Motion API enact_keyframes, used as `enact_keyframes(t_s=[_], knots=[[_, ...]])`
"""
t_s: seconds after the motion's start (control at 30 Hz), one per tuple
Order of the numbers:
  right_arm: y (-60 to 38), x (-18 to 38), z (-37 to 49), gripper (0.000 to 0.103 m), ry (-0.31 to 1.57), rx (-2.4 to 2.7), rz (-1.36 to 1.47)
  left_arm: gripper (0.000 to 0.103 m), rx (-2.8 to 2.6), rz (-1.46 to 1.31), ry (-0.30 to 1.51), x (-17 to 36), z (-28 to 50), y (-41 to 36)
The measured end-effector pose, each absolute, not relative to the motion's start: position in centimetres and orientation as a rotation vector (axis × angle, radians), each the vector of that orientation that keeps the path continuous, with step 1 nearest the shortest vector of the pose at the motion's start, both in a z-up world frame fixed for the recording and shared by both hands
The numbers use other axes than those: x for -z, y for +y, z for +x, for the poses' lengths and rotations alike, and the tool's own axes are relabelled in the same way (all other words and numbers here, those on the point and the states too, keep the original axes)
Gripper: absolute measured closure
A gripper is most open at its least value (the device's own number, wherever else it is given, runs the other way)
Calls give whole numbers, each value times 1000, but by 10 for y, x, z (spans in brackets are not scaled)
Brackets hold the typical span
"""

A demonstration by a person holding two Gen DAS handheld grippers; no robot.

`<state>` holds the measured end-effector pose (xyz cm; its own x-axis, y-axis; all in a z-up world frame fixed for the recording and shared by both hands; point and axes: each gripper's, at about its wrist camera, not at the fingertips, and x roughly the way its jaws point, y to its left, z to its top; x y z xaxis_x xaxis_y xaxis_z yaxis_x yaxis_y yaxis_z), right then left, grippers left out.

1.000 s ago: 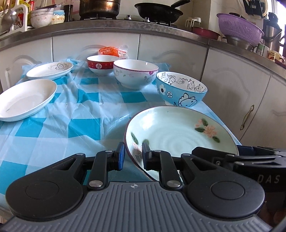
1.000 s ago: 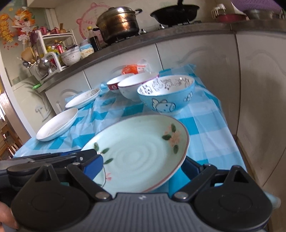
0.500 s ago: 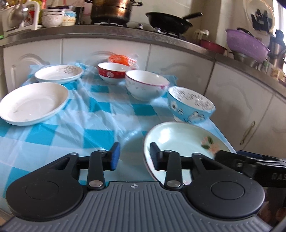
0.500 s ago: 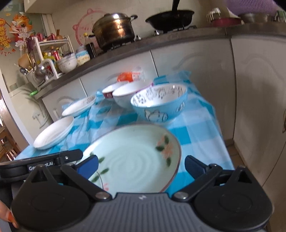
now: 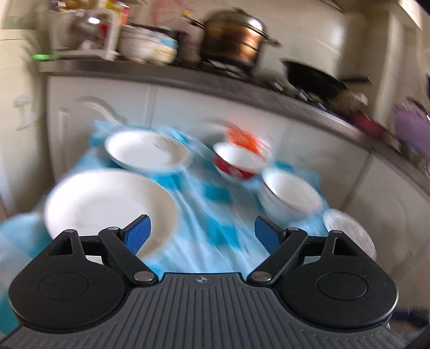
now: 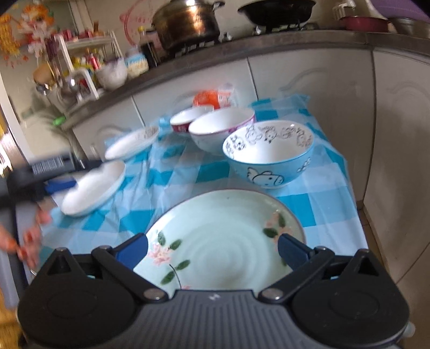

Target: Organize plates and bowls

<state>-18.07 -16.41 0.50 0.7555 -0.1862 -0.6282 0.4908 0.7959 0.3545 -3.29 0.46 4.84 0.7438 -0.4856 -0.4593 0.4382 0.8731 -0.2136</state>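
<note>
Blue-checked tablecloth over table, white cabinets behind.

Both views are lit by soft, even daylight, and no hard shadows are cast on the blue-and-white checked cloth. The left wrist view is smeared throughout by motion blur: the large white oval plate and the red-banded white bowl are streaked, while the camera's own black mount is kept sharp. The right wrist view is far crisper, with blur confined to its left edge. Straight cabinet lines are bent by fisheye distortion, and a bright glare is carried by the metal stockpot.
</note>
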Motion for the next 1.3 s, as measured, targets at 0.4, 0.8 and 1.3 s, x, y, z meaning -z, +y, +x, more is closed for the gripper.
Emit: enact_keyframes(t_s=[0.4, 0.8, 1.3], knots=[[-170, -34, -127, 1, 599, 462, 515, 0, 257, -167, 471, -45, 38, 81], [-149, -40, -41, 1, 557, 331, 430, 0, 211, -339, 528, -23, 59, 125], [-149, -18, 39, 1, 496, 205, 642, 0, 308, -425, 607, -6, 72, 132]])
